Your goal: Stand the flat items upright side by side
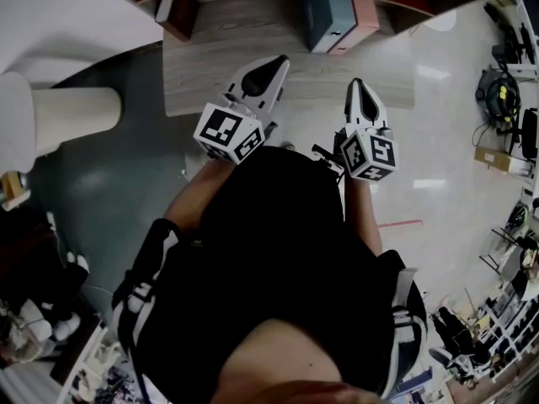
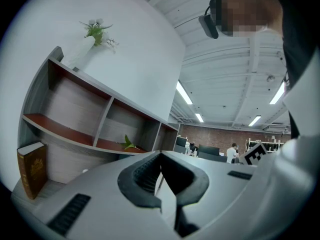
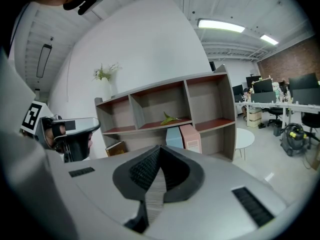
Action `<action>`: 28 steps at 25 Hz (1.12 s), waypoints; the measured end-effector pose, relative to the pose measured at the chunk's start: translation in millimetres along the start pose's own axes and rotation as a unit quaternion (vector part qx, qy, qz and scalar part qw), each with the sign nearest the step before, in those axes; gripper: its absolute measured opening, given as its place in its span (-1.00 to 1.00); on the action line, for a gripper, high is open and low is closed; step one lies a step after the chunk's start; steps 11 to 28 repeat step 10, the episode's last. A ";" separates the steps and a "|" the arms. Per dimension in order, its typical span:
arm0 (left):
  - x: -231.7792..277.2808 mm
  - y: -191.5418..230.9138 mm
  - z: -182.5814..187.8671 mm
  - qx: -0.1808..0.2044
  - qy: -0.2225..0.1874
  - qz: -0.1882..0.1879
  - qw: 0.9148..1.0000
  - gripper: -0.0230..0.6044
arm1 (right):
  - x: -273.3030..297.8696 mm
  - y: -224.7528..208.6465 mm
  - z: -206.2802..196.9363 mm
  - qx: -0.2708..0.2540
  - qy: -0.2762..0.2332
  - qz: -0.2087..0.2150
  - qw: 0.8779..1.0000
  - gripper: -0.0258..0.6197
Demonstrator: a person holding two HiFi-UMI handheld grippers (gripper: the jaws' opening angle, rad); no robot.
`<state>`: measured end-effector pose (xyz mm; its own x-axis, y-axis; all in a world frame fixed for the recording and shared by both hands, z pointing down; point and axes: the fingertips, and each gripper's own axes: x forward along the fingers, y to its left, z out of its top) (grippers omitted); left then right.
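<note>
A blue book (image 3: pixel 174 136) and a pink book (image 3: pixel 191 138) stand upright side by side on the lower level of a grey shelf unit (image 3: pixel 220 109); the head view shows the pair (image 1: pixel 333 15) at the top. A brown book (image 2: pixel 32 170) stands upright at the unit's left end, and its top (image 3: pixel 116 148) also shows in the right gripper view. My left gripper (image 1: pixel 278 61) and right gripper (image 1: pixel 358 82) hover over the wooden surface (image 1: pixel 194 82), short of the books. Both are shut with nothing between the jaws.
The shelf has red-brown boards, with a green leaf (image 3: pixel 170 118) in a middle compartment and a vase of flowers (image 2: pixel 97 31) on top. A round white table (image 3: pixel 244 136) stands right of the shelf. Office desks and chairs lie further right.
</note>
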<state>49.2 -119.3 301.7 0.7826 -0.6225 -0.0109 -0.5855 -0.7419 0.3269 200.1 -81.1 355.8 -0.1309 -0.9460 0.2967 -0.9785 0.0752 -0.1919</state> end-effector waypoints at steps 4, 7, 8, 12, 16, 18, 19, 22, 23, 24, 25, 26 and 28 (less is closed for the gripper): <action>1.1 -1.1 -1.0 0.000 -0.001 0.000 1.000 -0.86 | -0.5 -2.3 1.1 -0.002 -0.002 0.000 1.000 -0.84; 3.1 -3.5 -0.7 0.000 -0.002 -0.002 1.000 -0.86 | -1.4 -4.9 1.9 -0.002 -0.003 -0.001 1.000 -0.84; 4.2 -3.7 -0.7 -0.001 -0.003 -0.003 1.000 -0.86 | -0.9 -5.5 1.9 -0.003 -0.003 -0.001 1.000 -0.84; 6.3 -3.9 -0.5 -0.001 -0.004 -0.004 1.000 -0.86 | 0.5 -6.0 1.8 -0.003 -0.002 -0.002 1.000 -0.84; 6.3 -3.9 -0.5 -0.001 -0.004 -0.004 1.000 -0.86 | 0.5 -6.0 1.8 -0.003 -0.002 -0.002 1.000 -0.84; 6.3 -3.9 -0.5 -0.001 -0.004 -0.004 1.000 -0.86 | 0.5 -6.0 1.8 -0.003 -0.002 -0.002 1.000 -0.84; 6.3 -3.9 -0.5 -0.001 -0.004 -0.004 1.000 -0.86 | 0.5 -6.0 1.8 -0.003 -0.002 -0.002 1.000 -0.84; 6.3 -3.9 -0.5 -0.001 -0.004 -0.004 1.000 -0.86 | 0.5 -6.0 1.8 -0.003 -0.002 -0.002 1.000 -0.84; 6.3 -3.9 -0.5 -0.001 -0.004 -0.004 1.000 -0.86 | 0.5 -6.0 1.8 -0.003 -0.002 -0.002 1.000 -0.84; 6.3 -3.9 -0.5 -0.001 -0.004 -0.004 1.000 -0.86 | 0.5 -6.0 1.8 -0.003 -0.002 -0.002 1.000 -0.84; 6.3 -3.9 -0.5 -0.001 -0.004 -0.004 1.000 -0.86 | 0.5 -6.0 1.8 -0.003 -0.002 -0.002 1.000 -0.84; 6.3 -3.9 -0.5 -0.001 -0.004 -0.004 1.000 -0.86 | 0.5 -6.0 1.8 -0.003 -0.002 -0.002 1.000 -0.84; 6.3 -3.9 -0.5 -0.001 -0.004 -0.004 1.000 -0.86 | 0.5 -6.0 1.8 -0.003 -0.002 -0.002 1.000 -0.84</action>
